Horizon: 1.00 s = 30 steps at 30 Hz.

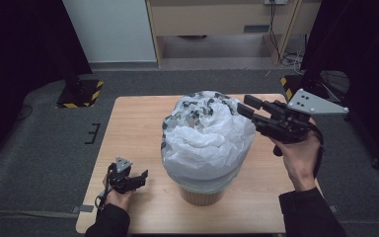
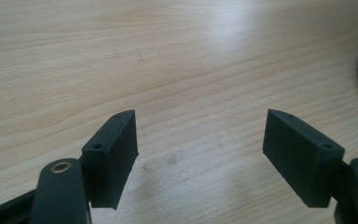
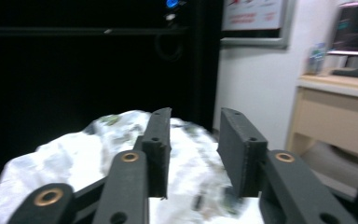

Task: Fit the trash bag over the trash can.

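Bag (image 1: 207, 133) mid-frame, just left of right gripper (image 1: 249, 106), jaws part-spread, empty; left gripper (image 1: 140, 177) lower left, spread, farther off.

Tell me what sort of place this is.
Probably a lab or studio set up for recording, not a home. A small wooden table stands alone on grey carpet, black curtains hang at both sides, and hazard-striped stand bases sit on the floor. A desk with a monitor stands nearby.

A light wooden table (image 1: 128, 133) is seen on grey floor; a tan bin (image 1: 201, 195) lined with a white bag (image 1: 207, 138) is stood on it.
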Available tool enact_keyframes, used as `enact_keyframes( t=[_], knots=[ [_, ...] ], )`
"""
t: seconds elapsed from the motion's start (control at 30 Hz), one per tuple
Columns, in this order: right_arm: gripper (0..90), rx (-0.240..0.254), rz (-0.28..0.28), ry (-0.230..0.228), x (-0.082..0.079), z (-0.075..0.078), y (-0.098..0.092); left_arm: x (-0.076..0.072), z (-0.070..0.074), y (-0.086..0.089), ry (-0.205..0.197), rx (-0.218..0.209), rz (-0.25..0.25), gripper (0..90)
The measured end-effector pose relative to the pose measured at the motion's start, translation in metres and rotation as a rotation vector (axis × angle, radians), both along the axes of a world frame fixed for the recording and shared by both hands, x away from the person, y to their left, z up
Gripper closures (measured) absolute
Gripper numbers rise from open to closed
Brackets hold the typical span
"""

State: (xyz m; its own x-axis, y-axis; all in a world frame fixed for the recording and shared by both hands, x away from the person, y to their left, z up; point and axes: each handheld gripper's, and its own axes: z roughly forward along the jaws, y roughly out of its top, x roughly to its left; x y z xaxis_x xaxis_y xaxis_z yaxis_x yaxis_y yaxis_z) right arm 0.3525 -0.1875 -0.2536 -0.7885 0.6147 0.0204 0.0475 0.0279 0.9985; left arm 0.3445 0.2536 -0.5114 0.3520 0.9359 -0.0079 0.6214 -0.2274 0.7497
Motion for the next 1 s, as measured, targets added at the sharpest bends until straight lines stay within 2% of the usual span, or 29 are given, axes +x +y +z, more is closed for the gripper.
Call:
enact_keyframes(
  t=[0.13,0.23,0.37,0.47,0.77,0.87,1.0],
  knots=[
    [66.6,-0.077,0.067,0.040,0.002,-0.005,0.023,0.001,-0.004,-0.003,0.027,0.012,-0.011,25.7],
    [66.6,-0.137,0.094,0.079,0.004,-0.017,0.036,0.002,-0.007,-0.003,0.043,0.026,-0.014,25.4],
    [66.7,-0.192,0.102,0.132,0.006,-0.037,0.042,0.002,-0.009,-0.005,0.060,0.033,-0.027,25.0],
    [67.4,-0.245,0.102,0.149,0.007,-0.047,0.043,0.002,-0.011,-0.007,0.072,0.042,-0.035,24.7],
    [68.0,-0.344,0.125,0.198,0.008,-0.055,0.051,0.003,-0.014,-0.011,0.099,0.056,-0.053,23.5],
    [68.4,-0.355,0.133,0.211,0.009,-0.054,0.052,0.003,-0.015,-0.011,0.102,0.058,-0.057,22.7],
    [68.6,-0.394,0.142,0.237,0.011,-0.052,0.054,0.003,-0.015,-0.012,0.101,0.057,-0.062,21.1]
  ],
)
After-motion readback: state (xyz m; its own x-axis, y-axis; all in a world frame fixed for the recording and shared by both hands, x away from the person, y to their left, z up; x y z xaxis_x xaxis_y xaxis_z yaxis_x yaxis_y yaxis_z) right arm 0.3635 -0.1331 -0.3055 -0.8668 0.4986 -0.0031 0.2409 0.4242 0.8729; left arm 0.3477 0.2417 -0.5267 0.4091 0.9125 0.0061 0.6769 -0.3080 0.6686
